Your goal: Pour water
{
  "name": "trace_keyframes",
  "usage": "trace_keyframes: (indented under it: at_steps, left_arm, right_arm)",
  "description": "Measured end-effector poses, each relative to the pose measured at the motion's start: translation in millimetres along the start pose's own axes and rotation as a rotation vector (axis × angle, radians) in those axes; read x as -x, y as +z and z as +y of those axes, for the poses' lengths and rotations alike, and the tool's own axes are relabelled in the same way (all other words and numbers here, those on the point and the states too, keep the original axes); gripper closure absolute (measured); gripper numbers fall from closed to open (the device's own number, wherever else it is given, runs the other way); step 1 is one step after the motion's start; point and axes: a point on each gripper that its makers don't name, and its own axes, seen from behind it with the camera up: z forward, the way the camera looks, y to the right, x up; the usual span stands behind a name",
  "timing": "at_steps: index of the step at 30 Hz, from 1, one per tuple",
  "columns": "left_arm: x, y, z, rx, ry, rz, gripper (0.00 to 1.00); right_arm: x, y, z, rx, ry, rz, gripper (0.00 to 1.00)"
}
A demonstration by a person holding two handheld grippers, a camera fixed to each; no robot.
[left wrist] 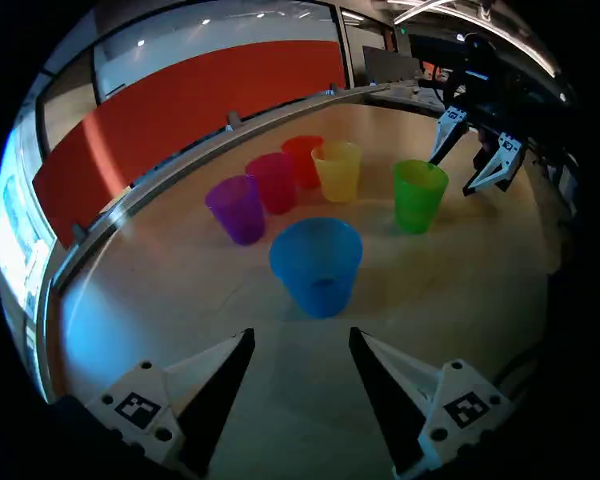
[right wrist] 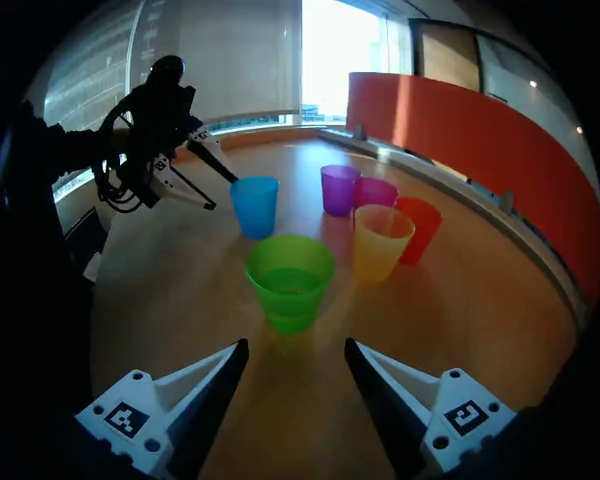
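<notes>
On the table (left wrist: 164,280), six cups (left wrist: 338,170) are grouped.
Held released: left gripper (left wrist: 300,332) before blue cup (left wrist: 316,268), right gripper (right wrist: 296,342) before green cup (right wrist: 290,284).

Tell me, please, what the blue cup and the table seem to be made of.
Blue cup: probably thin plastic, translucent; light glows through its wall. Table: looks like pale wood or wood-pattern laminate, smooth with a soft sheen; a bright glare lies on its surface.
</notes>
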Motion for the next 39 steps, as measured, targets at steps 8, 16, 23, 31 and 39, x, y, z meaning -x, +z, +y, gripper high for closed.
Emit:
trace_keyframes:
  at_steps: [8, 16, 23, 31, 39]
  left_arm:
    - [-0.4, -11.1, -2.3, -0.026, -0.009, 0.012, 0.13]
    - [-1.9, -25.3, -6.0, -0.045, -0.043, 0.039, 0.13]
    - [-7.2, -39.1, -17.8, -0.104, -0.099, 0.092, 0.13]
    - [-14.9, -56.1, -37.1, -0.195, -0.208, 0.179, 0.13]
    - [-25.6, -72.7, -47.5, -0.281, -0.246, 0.272, 0.13]
  right_arm:
    - [-0.6, -13.4, -1.2, 0.030, 0.001, 0.000, 0.06]
    - [1.1, -28.5, 3.6, 0.082, 0.017, 0.003, 0.07]
    - [-1.4, -42.3, 12.5, 0.149, 0.064, 0.030, 0.06]
    - [-16.6, -63.2, 35.2, 0.262, 0.112, 0.102, 0.06]
    - [-38.1, -81.1, 52.8, 0.363, 0.155, 0.204, 0.07]
